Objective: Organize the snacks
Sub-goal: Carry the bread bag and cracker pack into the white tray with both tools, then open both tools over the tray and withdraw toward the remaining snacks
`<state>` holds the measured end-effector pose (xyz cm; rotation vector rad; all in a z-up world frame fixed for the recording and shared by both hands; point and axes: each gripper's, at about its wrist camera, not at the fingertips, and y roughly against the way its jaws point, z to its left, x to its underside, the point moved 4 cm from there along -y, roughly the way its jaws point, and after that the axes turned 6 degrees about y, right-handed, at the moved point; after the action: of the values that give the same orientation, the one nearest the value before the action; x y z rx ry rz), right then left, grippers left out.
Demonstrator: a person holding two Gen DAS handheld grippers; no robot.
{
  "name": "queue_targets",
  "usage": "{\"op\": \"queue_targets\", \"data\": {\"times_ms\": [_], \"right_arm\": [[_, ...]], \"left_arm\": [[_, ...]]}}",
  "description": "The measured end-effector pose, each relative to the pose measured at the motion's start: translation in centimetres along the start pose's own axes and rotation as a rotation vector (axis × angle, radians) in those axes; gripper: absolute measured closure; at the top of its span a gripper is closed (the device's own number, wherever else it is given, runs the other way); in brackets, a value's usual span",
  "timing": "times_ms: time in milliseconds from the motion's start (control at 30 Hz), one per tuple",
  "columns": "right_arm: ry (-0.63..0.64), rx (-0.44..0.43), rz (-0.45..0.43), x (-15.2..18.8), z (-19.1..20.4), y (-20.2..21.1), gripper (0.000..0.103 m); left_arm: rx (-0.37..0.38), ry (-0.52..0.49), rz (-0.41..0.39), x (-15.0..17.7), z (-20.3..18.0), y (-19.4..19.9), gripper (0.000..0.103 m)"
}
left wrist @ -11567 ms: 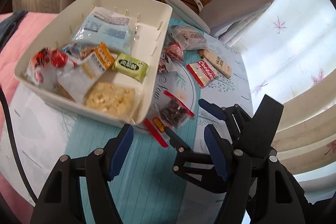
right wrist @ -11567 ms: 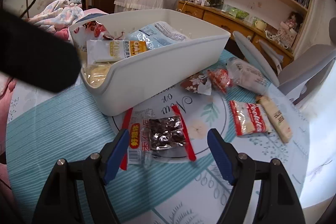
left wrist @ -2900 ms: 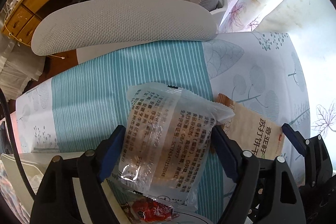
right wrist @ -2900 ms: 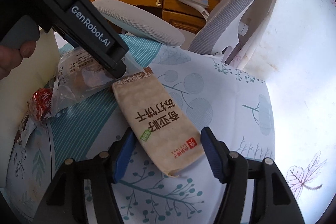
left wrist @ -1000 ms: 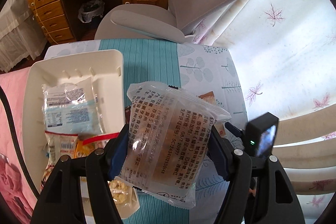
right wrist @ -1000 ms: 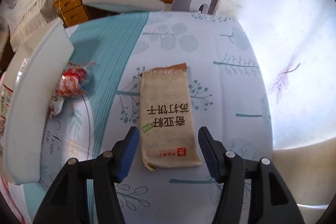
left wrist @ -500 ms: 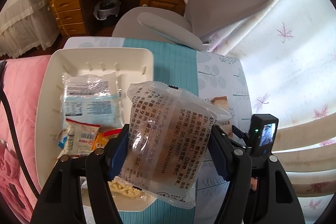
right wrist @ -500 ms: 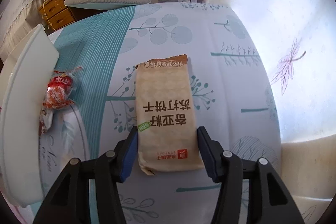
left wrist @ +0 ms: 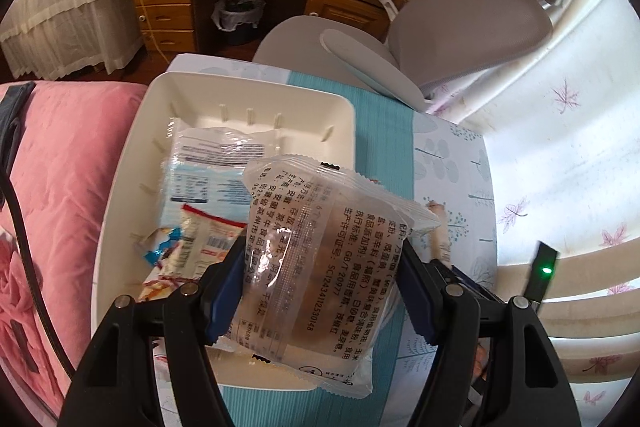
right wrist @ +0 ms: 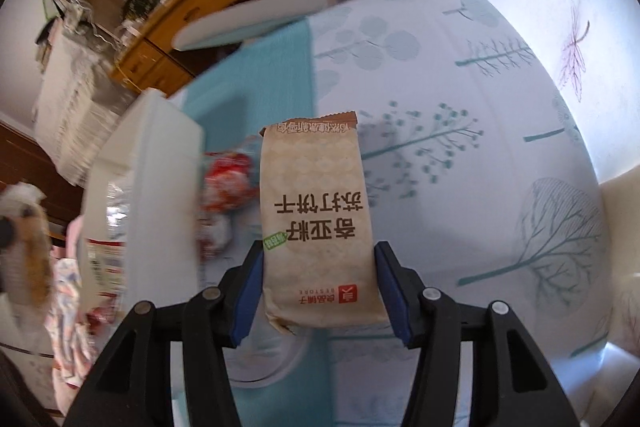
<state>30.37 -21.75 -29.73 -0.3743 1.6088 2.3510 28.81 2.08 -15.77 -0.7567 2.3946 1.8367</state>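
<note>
A: While the left gripper (left wrist: 320,291) grips the clear pastry pack (left wrist: 320,259) above the bin (left wrist: 224,99), how does it handle?

B: Light, crinkly, slippery; hold mid-body. The right gripper (right wrist: 318,287) clamps the cracker pack (right wrist: 316,223), stiffer, over the table (right wrist: 460,99).

A: Hidden?

B: Bin's near-right corner; the red snack (right wrist: 228,183) is blurred.
</note>
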Motion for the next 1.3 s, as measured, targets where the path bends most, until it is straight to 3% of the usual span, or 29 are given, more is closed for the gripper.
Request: {"op": "queue_targets", "data": {"times_ms": [433, 833, 1033, 1167, 1300], "right_arm": [[0.110, -0.143, -0.101, -1.0, 9.0, 4.8, 0.049], [0.250, -0.236, -0.078, 0.0, 17.3, 3.4, 0.049], [0.255, -0.210, -0.029, 0.8, 17.9, 2.0, 0.046], [0.269, -0.208, -0.041, 1.0, 17.8, 2.9, 0.029], [0.281, -0.209, -0.063, 1.2, 17.0, 4.4, 0.027]], "left_arm": [[-0.023, 0.063, -0.023, -0.4, 5.4, 1.0, 0.034], [-0.039, 0.110, -0.014, -0.7, 9.6, 0.1, 0.030], [-0.004, 0.117, -0.058, -0.9, 9.9, 1.1, 0.021], [0.008, 0.111, -0.124, -0.8, 9.3, 2.7, 0.017], [0.025, 0.110, -0.149, -0.1, 8.1, 3.4, 0.016]]}}
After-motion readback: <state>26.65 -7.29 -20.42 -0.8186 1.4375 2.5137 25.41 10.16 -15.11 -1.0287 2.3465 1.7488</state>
